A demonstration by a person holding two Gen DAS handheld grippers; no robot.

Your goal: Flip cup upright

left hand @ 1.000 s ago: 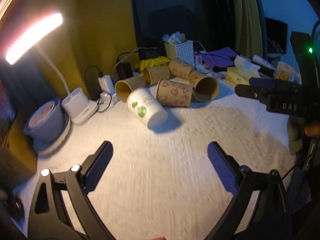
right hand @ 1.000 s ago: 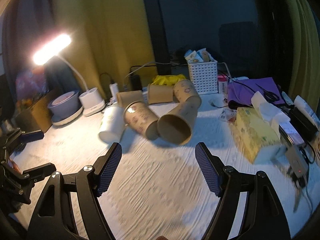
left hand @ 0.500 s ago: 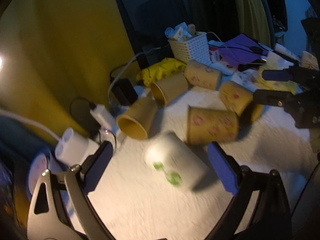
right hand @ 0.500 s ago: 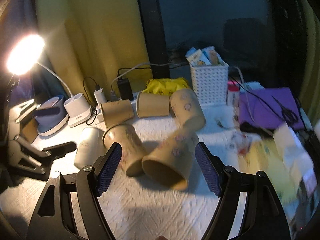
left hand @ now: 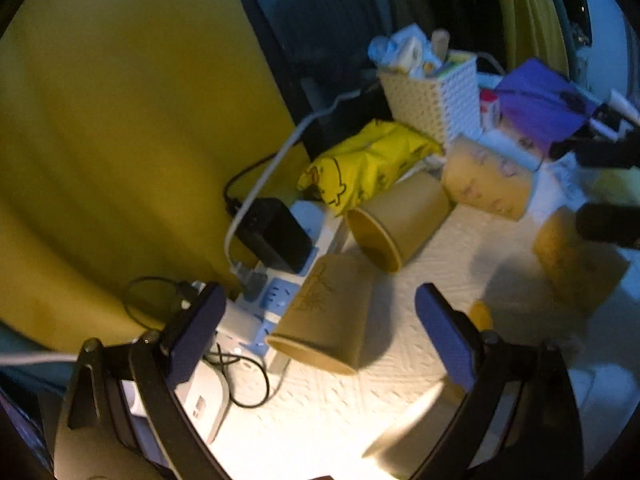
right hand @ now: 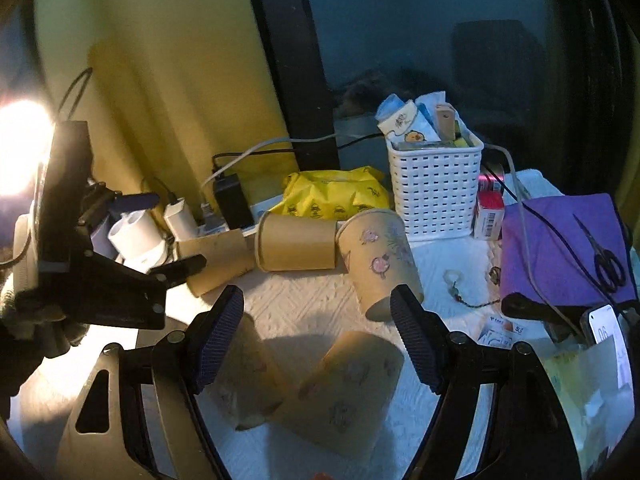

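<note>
Several brown paper cups lie on their sides on a white textured cloth point(right hand: 312, 304). In the left wrist view my left gripper point(left hand: 320, 328) is open, its jaws on either side of a plain brown cup point(left hand: 324, 320) whose mouth faces down-left. A second plain cup point(left hand: 396, 224) and a patterned cup point(left hand: 488, 180) lie behind it. In the right wrist view my right gripper point(right hand: 316, 336) is open above two patterned cups point(right hand: 348, 384) point(right hand: 248, 380). Another patterned cup point(right hand: 380, 260) and two plain cups point(right hand: 296, 242) point(right hand: 216, 256) lie beyond. The left gripper shows there as well point(right hand: 160, 236).
A white basket point(right hand: 434, 196) with packets, a yellow bag point(right hand: 332, 196), a power strip with chargers point(left hand: 276, 292), a purple cloth with scissors point(right hand: 568, 248), a phone point(right hand: 610, 344) and a bright lamp point(right hand: 20, 148) crowd the back and sides.
Both grippers have moved forward and lower toward the cups. The left one swung left, leaving the white cup and now straddling a plain brown cup. The right one now hangs over two patterned cups.
</note>
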